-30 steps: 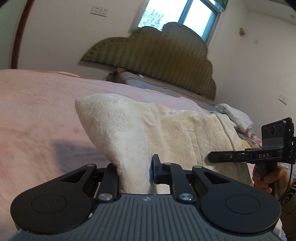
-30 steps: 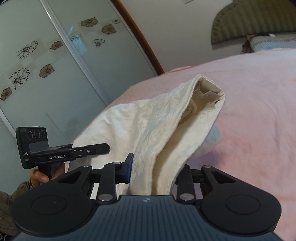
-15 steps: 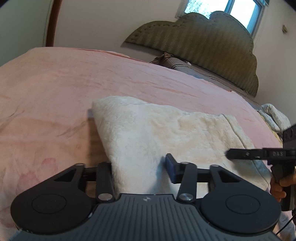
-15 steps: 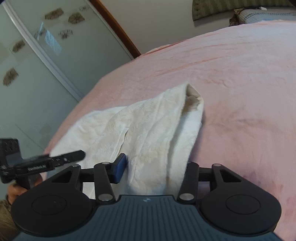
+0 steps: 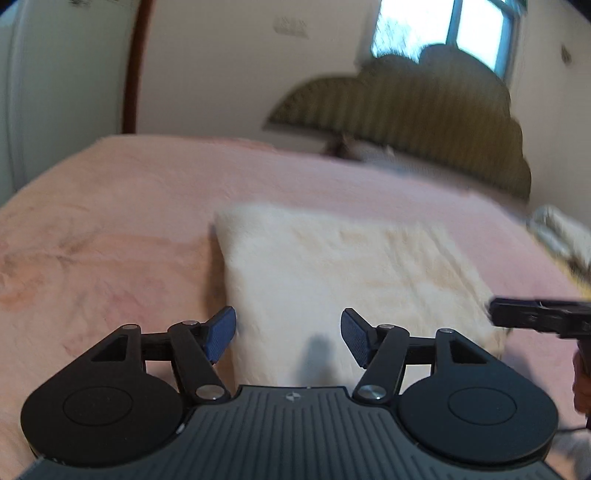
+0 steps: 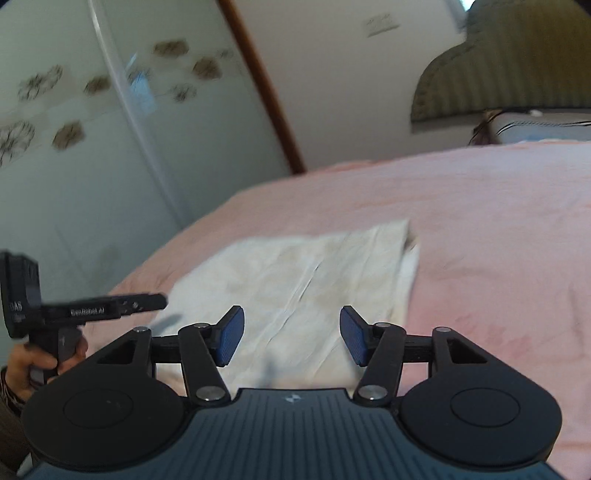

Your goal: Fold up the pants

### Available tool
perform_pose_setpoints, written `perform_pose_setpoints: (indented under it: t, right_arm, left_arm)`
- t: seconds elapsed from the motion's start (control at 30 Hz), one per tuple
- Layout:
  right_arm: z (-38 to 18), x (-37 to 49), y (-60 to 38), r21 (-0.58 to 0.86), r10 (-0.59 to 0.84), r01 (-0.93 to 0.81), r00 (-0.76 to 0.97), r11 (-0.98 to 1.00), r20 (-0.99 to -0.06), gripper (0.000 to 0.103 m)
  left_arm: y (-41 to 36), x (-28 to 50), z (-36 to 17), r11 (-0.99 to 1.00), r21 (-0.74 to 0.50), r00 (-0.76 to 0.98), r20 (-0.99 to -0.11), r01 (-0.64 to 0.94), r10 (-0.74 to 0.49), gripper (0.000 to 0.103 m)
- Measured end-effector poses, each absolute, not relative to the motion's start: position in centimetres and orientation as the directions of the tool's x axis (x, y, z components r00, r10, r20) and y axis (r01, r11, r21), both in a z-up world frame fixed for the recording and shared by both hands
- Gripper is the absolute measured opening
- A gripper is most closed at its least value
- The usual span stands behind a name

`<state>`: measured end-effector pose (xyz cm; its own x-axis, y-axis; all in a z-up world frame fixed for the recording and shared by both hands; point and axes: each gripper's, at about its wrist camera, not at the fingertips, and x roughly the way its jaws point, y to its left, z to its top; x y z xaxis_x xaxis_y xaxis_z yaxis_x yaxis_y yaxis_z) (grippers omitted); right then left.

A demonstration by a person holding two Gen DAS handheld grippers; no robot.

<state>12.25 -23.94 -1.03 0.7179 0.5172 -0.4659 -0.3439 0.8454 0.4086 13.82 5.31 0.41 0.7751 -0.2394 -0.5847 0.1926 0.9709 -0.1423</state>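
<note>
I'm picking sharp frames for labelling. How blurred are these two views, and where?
Left wrist view: pants and headboard smeared, window blown out, left tongs crisp. Right wrist view: pants and wardrobe door smeared, right tongs crisp.

My cream pants (image 5: 343, 280) look like nubbly, matt cloth lying on the soft, fuzzy pink bedspread (image 5: 110, 221). Beyond the bedspread, the headboard (image 5: 417, 122) is ribbed olive fabric; the wardrobe door (image 6: 85, 147) is glossy.
</note>
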Motion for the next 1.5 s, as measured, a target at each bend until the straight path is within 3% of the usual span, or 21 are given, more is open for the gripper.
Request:
perform_pose_setpoints:
  t: [0.07,0.1,0.2,0.3,0.43,0.53,0.8,0.93,1.2,1.5]
  right_arm:
    - [-3.0,13.0,-23.2,0.389,0.471,-0.288,0.691,0.875,-0.549,0.058]
    - [-3.5,13.2,-22.9,0.392,0.455,-0.264,0.701,0.881,-0.550,0.058]
    - [-2.6,11.6,-23.3,0.454,0.424,-0.185,0.751,0.871,-0.507,0.061]
    - [-1.7,9.0,-23.0,0.505,0.427,-0.176,0.791,0.845,-0.438,0.080]
    - [-1.9,6.1,-21.7,0.546,0.459,-0.189,0.787,0.816,-0.412,0.081]
    - [-2.0,4.5,-19.9,0.525,0.453,-0.187,0.777,0.830,-0.438,0.081]
    - [-2.4,1.9,-16.5,0.438,0.397,-0.160,0.750,0.885,-0.529,0.096]
    - [-2.9,1.5,-15.2,0.365,0.329,-0.115,0.727,0.924,-0.603,0.096]
    - [-3.6,0.4,-13.1,0.186,0.208,-0.114,0.742,0.976,-0.637,0.098]
    - [-4.4,-0.1,-13.2,0.168,0.168,-0.077,0.746,0.983,-0.645,0.098]
  left_arm:
    - [4.2,14.1,-1.3,0.982,-0.055,0.765,-0.619,0.180,-0.175,0.072]
    - [4.5,14.1,-1.4,0.984,-0.071,0.767,-0.618,0.164,-0.173,0.072]
    - [5.3,13.1,-0.3,0.982,-0.132,0.768,-0.612,0.134,-0.187,0.069]
    - [6.0,11.7,0.4,0.978,-0.170,0.769,-0.607,0.121,-0.201,0.071]
    - [6.4,9.5,0.1,0.954,-0.279,0.724,-0.635,0.107,-0.267,0.074]
    - [5.9,7.4,0.1,0.958,-0.267,0.733,-0.631,0.103,-0.255,0.075]
    - [3.7,4.5,-0.8,0.978,-0.175,0.745,-0.637,0.110,-0.198,0.085]
    - [2.9,4.3,-1.6,0.985,-0.140,0.741,-0.650,0.104,-0.171,0.086]
    - [2.1,4.1,-2.6,0.992,-0.085,0.743,-0.656,0.097,-0.129,0.089]
    - [2.1,3.7,-2.9,0.993,-0.064,0.752,-0.650,0.096,-0.114,0.091]
